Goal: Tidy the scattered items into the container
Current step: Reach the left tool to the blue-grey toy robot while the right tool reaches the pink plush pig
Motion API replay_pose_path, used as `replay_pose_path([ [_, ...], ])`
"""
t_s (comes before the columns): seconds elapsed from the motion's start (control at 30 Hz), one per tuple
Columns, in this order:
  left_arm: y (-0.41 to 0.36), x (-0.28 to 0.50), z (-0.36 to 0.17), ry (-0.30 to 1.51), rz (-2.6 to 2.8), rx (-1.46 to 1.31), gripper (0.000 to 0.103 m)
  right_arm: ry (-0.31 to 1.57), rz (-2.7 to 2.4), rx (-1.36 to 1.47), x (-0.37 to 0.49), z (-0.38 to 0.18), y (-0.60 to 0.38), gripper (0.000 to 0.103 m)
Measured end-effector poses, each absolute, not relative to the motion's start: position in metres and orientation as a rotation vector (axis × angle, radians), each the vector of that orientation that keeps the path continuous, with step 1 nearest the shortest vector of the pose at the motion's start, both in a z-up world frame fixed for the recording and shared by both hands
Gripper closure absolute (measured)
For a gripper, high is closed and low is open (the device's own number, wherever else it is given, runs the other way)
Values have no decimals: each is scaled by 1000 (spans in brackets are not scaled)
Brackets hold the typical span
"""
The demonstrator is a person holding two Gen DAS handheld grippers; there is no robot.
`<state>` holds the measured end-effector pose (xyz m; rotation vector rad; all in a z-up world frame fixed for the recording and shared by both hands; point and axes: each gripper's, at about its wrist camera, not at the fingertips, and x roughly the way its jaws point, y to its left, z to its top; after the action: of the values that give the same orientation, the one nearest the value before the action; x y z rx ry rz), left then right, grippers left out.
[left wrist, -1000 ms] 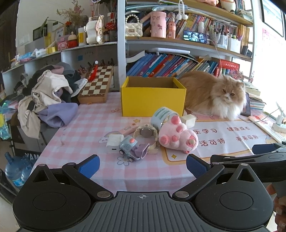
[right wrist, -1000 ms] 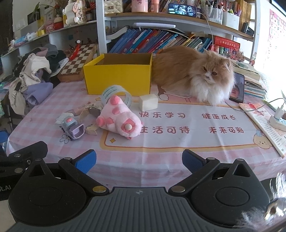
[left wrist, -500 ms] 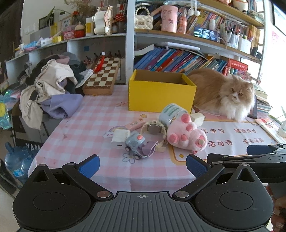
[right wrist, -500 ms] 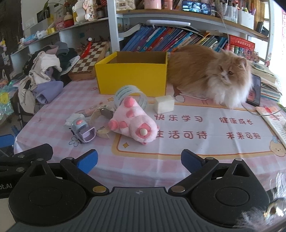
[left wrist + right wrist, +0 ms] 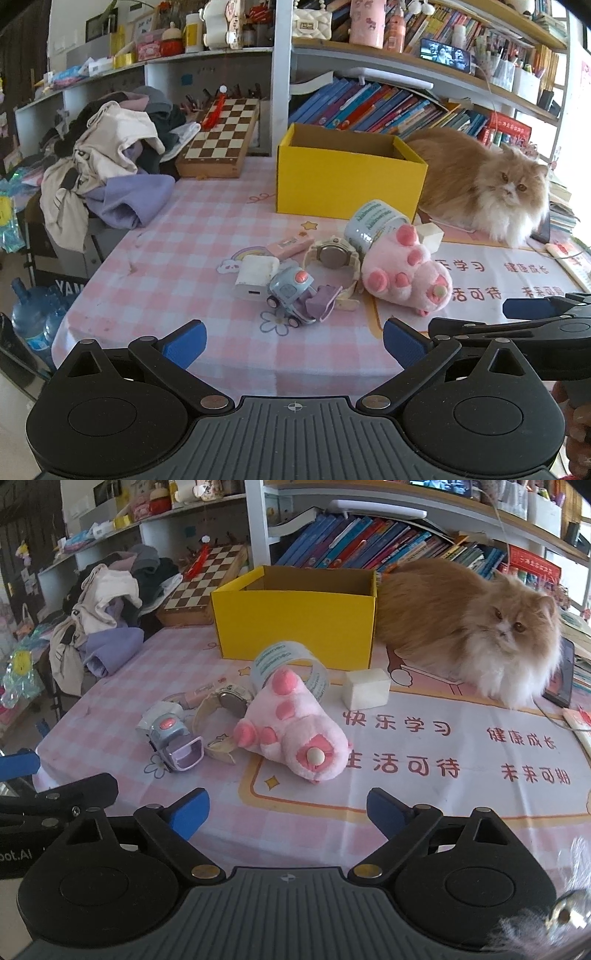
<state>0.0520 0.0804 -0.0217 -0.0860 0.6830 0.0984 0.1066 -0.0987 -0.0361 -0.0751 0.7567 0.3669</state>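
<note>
Bright daylight from the right — sharp, fisheye-bent edges

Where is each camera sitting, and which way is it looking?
Left wrist: on the left gripper, low at the table's near edge, facing the toy car and yellow box; its open fingers show, plus the other gripper at right.
Right wrist: on the right gripper, further right, facing the pink plush paw and cat; its open fingers show, the left gripper's tip at left.
Both see box, paw, cat.

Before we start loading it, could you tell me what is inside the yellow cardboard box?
Only bare brown inner walls of the yellow cardboard box show; its front wall hides the floor, so any contents cannot be seen.
</note>
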Motion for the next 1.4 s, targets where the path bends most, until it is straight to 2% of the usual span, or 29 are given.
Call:
replay_pose_path([
  [0.4, 73, 90, -37, 720, 98, -97, 1, 808, 383, -99, 147, -49, -106, 12],
  [0.63, 75, 107, -44, 759, 129, -112, 6, 846, 422, -119, 172, -51, -101, 14],
  [0.83, 66, 125, -41, 762, 130, -13, 10, 871, 479, -155, 196, -51, -94, 21],
  [0.87, 65, 129, -41, 763, 136, -2, 10, 864, 496, -173, 199, -51, -91, 26],
  [1.4, 99, 163, -72, 856, 148, -272, 14, 956, 601, -124, 244, -67, -85, 29],
])
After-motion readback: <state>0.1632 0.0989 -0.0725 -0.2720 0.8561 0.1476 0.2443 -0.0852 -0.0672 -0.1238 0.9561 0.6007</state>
